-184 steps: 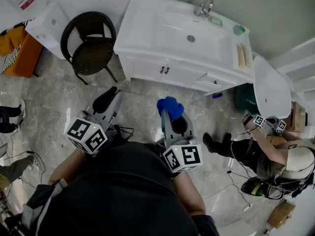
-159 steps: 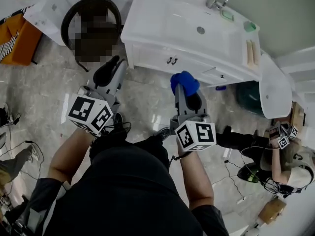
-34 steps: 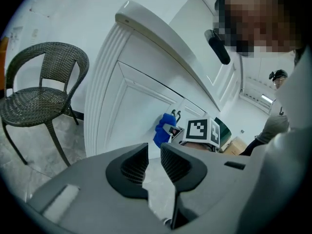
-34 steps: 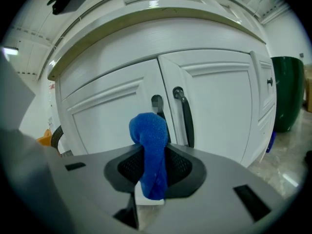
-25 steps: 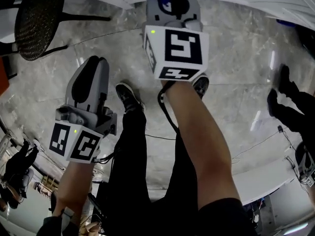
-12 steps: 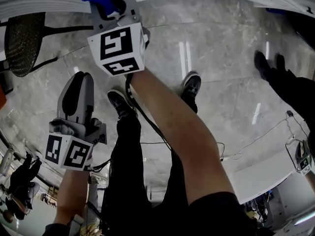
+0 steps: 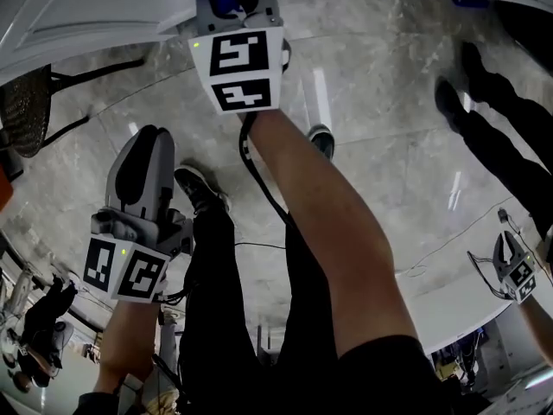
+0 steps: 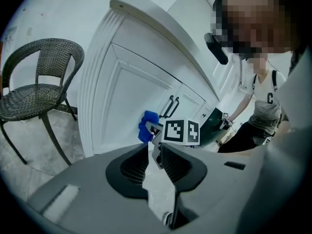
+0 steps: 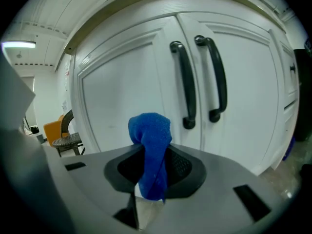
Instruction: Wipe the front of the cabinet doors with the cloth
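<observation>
— While both tools face the cabinet [image 8: 127, 94], what sits to its left?

— A wicker chair [image 8: 30, 96], on the grey floor [image 7: 371, 85] just off the cabinet's left corner.

— And the left gripper [image 8: 155, 152]?

— Held back from the cabinet, well short of its front. Its jaws stand only a narrow slit apart, with nothing between them.

— Where's the cloth [image 9: 150, 140]?

— Up at the cabinet's left door [image 9: 122, 96], low on the panel. It's blue and bunched, pinched in the right gripper [image 9: 152, 161], whose jaws are clamped on it. A tuft sticks out past the tips towards the door. From the left gripper view it looks pressed against the door, though I can't swear to contact.

— The handles?

— Two dark bar handles [image 9: 184, 84], upright, side by side at the cabinet's centre seam, just right of the cloth. The right door [image 9: 248, 82] lies beyond them.

— Anything past that?

— A person [image 8: 263, 106] in a pale shirt stands off the cabinet's right end.
</observation>
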Tool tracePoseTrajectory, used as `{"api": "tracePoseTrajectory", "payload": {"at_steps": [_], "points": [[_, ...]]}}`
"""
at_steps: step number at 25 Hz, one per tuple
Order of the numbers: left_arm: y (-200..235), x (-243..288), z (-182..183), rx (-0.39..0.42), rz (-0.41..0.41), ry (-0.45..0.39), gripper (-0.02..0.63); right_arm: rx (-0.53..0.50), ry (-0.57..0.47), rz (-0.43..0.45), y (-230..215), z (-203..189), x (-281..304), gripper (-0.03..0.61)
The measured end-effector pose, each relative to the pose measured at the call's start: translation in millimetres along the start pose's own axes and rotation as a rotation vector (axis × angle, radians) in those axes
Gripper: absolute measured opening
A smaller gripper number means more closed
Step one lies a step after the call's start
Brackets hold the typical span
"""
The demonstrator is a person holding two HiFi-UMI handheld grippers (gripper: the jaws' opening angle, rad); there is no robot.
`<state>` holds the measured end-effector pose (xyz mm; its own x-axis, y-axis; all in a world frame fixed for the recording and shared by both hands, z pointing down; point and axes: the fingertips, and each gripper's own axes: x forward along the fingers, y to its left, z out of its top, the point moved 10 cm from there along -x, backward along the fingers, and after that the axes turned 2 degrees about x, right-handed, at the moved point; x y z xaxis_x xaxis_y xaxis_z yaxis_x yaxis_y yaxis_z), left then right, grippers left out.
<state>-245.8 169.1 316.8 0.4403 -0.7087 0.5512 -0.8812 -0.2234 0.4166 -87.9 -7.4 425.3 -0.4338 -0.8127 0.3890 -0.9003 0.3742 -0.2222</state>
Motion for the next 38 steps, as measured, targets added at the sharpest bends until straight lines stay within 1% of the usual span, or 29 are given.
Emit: {"api": "tracePoseTrajectory", "payload": {"at_steps": [4,7,10,12,14,17,22,23,26,29,32,34,38], "points": [[-12.6,12.1,0.3,0.008,-0.011,0.006,0.081,0.008,0.010,-0.030,-28.4,-1.1,-7.2,0.089],[-16.5,15.6,1.3,0.011,-0.019,0.011,0.081,0.030,0.015,-0.059,-39.5,-3.1,-13.7,0.089],[-15.1,12.1,1.2,0.009,-0.020,0.006,0.081,0.074,0.019,-0.107,-43.0,-7.2,-20.8,0.089],[-10.5,5.9,-0.6,0.008,-0.017,0.001,0.081,0.079,0.023,-0.112,-35.3,-11.7,-25.0,0.089],[-1.9,-1.5,-2.6,0.005,-0.011,-0.003,0.081,0.066,0.029,-0.087,-17.8,-19.1,-25.4,0.089],[17.7,-14.9,-5.2,0.009,0.000,-0.007,0.081,0.051,0.039,-0.021,22.8,-33.1,-16.2,0.089],[51.0,-34.2,-5.7,0.085,0.003,-0.008,0.081,0.016,0.042,0.095,100.6,-46.5,9.0,0.089],[56.8,-34.9,-4.4,0.083,0.007,-0.011,0.081,0.002,0.040,0.115,111.2,-47.4,14.7,0.089],[73.3,-38.8,-3.6,0.031,0.033,-0.020,0.081,-0.053,0.035,0.171,138.1,-53.2,33.4,0.089],[92.6,-47.8,-9.7,0.021,0.058,-0.018,0.081,-0.087,0.034,0.185,157.4,-61.1,52.9,0.089],[103.6,-50.3,-19.3,0.025,0.076,0.001,0.081,-0.110,0.027,0.188,156.3,-66.3,61.3,0.089],[103.8,-49.0,-24.0,0.024,0.083,0.014,0.081,-0.130,0.031,0.180,145.8,-69.6,58.4,0.089],[86.9,-34.5,-27.1,0.015,0.079,0.018,0.081,-0.115,0.047,0.102,93.3,-72.3,48.9,0.089]]}}
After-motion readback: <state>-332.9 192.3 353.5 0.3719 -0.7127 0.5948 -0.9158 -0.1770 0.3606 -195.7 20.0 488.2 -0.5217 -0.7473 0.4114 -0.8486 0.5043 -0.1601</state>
